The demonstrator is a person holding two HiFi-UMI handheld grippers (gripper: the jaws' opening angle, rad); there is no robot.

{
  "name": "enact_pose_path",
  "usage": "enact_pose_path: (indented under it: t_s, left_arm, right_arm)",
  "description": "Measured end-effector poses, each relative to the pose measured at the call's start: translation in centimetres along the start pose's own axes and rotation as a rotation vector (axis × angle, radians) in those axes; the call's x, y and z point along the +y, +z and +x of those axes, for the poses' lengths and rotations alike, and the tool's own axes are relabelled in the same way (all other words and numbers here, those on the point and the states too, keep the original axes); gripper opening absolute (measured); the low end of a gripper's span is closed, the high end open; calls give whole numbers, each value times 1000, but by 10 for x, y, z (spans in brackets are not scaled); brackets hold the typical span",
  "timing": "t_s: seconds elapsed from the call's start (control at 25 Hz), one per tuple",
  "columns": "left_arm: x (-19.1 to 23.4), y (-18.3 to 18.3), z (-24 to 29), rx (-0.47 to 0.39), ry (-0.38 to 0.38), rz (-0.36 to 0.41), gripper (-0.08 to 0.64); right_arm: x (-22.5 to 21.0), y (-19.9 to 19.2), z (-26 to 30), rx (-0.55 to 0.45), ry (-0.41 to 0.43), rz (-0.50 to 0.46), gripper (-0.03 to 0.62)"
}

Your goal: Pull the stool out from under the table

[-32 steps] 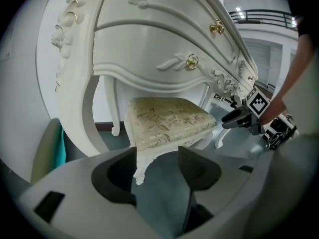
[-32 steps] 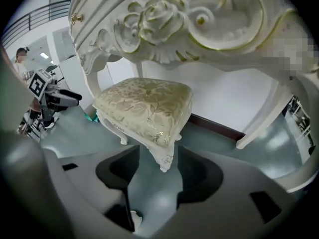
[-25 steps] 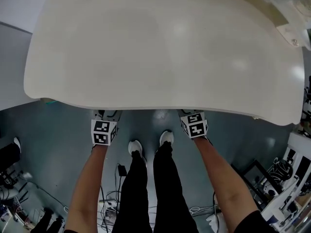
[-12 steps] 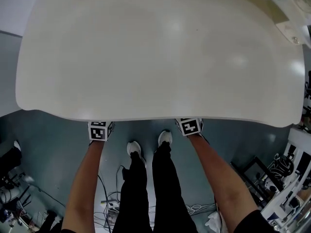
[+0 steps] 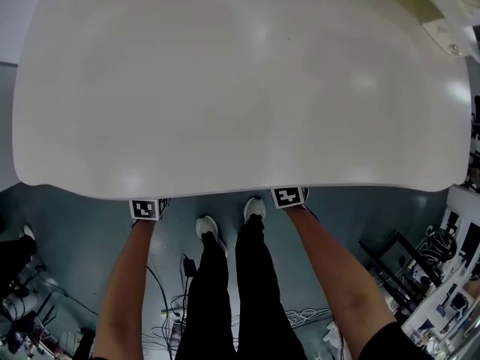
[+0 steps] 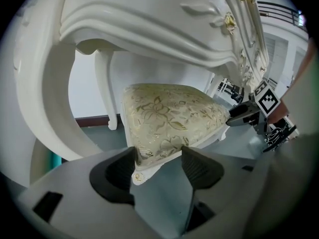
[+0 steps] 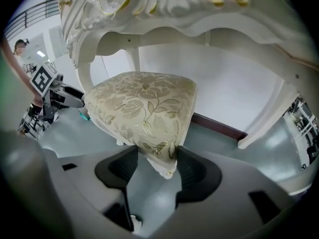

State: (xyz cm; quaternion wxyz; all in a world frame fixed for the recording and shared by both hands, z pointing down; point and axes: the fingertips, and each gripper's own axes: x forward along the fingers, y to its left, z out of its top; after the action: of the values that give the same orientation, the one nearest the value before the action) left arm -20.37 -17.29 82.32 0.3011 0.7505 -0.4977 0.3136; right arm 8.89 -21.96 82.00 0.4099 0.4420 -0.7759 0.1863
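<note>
**Under the counter, a soft seat on a hard frame**

Beneath the white counter (image 5: 240, 88), between its carved legs, the stool (image 6: 169, 118) stands on the grey floor (image 7: 219, 136), fully tucked in. The head view shows none of it, only the counter top and our forearms reaching under its near edge.

We have the left tongs (image 6: 158, 152) at the near left corner of the seat. Their jaws have just been opening and stand spread, with the corner and its small carved rosette between them, and the pads do not squeeze it. The right tongs (image 7: 157, 152) straddle the near right corner the same way. Their jaws are apart, with the pads close against the fabric but, as far as we judge, not biting.

The seat is a padded cushion in pale brocade with a gold leaf pattern. We expect it to give under the pads and perhaps shift a little on its stuffing. The white rim beneath it looks like painted wood, which is stiff and the better place to grip. We judge the stool neither flimsy nor very heavy, and likely to slide on the smooth floor without being lifted.

We would close low on both near corners, catching rim along with cushion, and pull evenly toward us. An uneven pull could swing the stool against a counter leg. Too hard a pinch could mark the fabric or chip the paint.
</note>
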Motion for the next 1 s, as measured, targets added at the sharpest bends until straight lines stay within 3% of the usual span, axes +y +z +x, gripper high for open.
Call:
enact_pose_path:
  t_s: [0.36,1.0]
  left_arm:
    - [-5,-8,-5,-10,-1,-37,304]
    - [-49,-63,-37,29,-22,-85,304]
  right_arm:
    - [24,-26,-2,76,100,96,237]
    - [48,-83,-45,88,119,82,233]
